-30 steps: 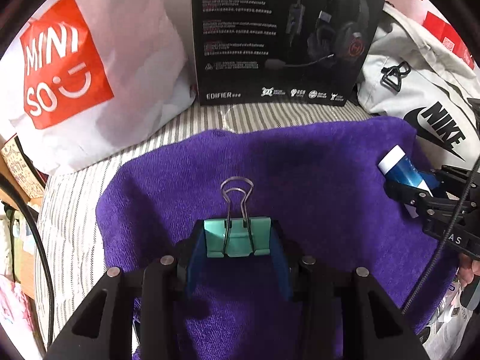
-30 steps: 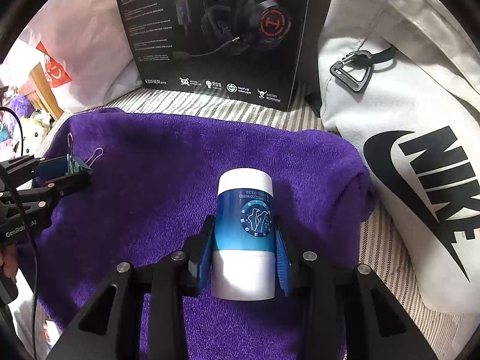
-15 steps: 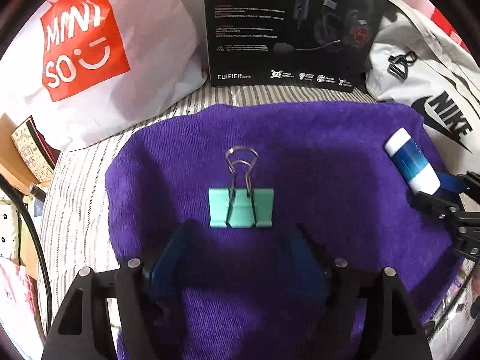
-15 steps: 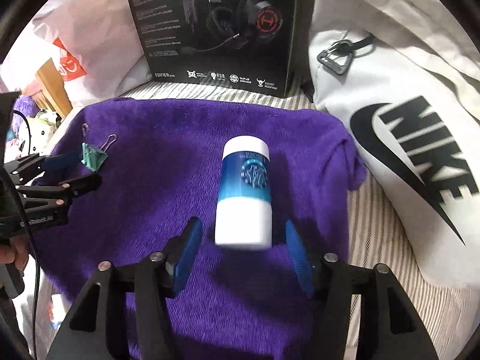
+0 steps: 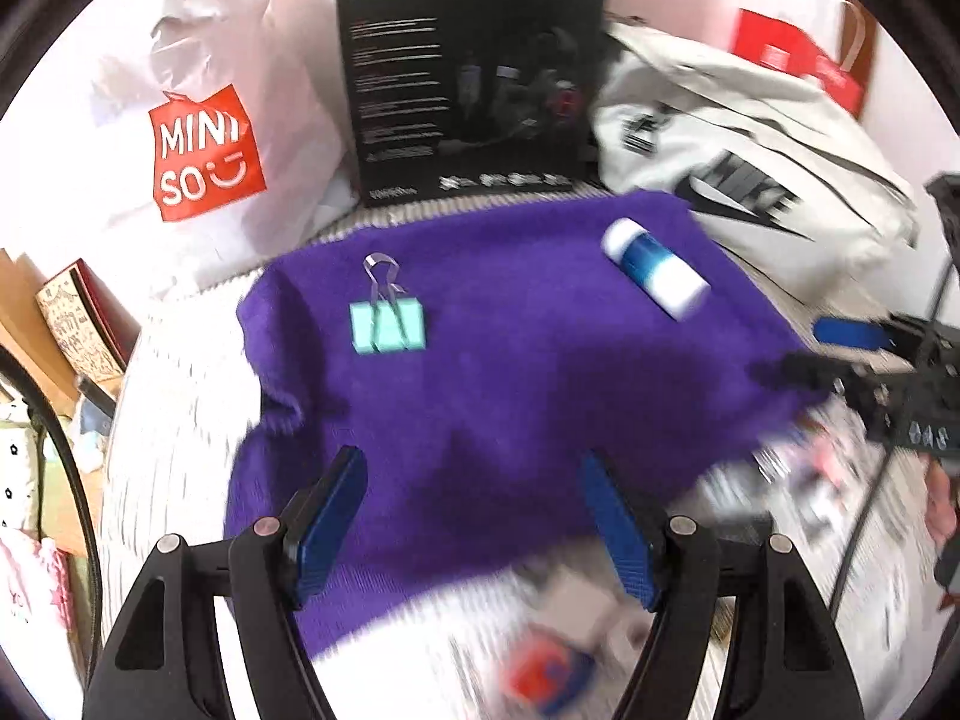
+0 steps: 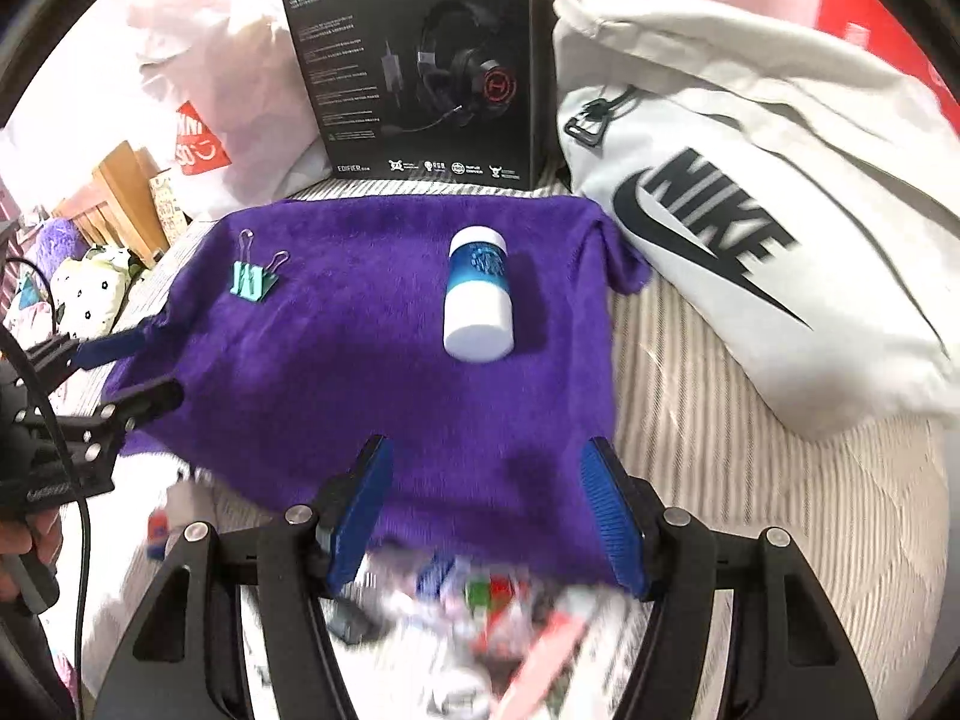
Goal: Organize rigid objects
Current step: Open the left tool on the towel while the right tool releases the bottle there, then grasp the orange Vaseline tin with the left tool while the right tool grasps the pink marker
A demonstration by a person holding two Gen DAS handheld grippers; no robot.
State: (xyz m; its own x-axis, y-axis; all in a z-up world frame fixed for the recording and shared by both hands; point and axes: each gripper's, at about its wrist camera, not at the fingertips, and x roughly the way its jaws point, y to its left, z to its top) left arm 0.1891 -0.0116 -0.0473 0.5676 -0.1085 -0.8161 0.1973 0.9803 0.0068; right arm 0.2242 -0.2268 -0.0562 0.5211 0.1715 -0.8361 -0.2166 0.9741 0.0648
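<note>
A teal binder clip [image 5: 388,324] lies on the purple towel [image 5: 510,372] at its far left; it also shows in the right wrist view [image 6: 253,279]. A white and blue bottle [image 5: 655,269] lies on its side at the towel's far right, and shows in the right wrist view [image 6: 479,294]. My left gripper [image 5: 474,516] is open and empty, above the towel's near edge. My right gripper [image 6: 486,510] is open and empty, also back at the near edge of the towel [image 6: 390,360].
A black headset box [image 6: 420,66] stands behind the towel. A white Nike bag [image 6: 768,228] lies at the right, a Miniso bag [image 5: 204,138] at the left. Blurred small items [image 6: 498,606] lie on the striped bedding in front of the towel.
Both grippers opened, letting go of the clip and the bottle, and drew back toward the towel's near edge. The clip and bottle stay lying on the towel.
</note>
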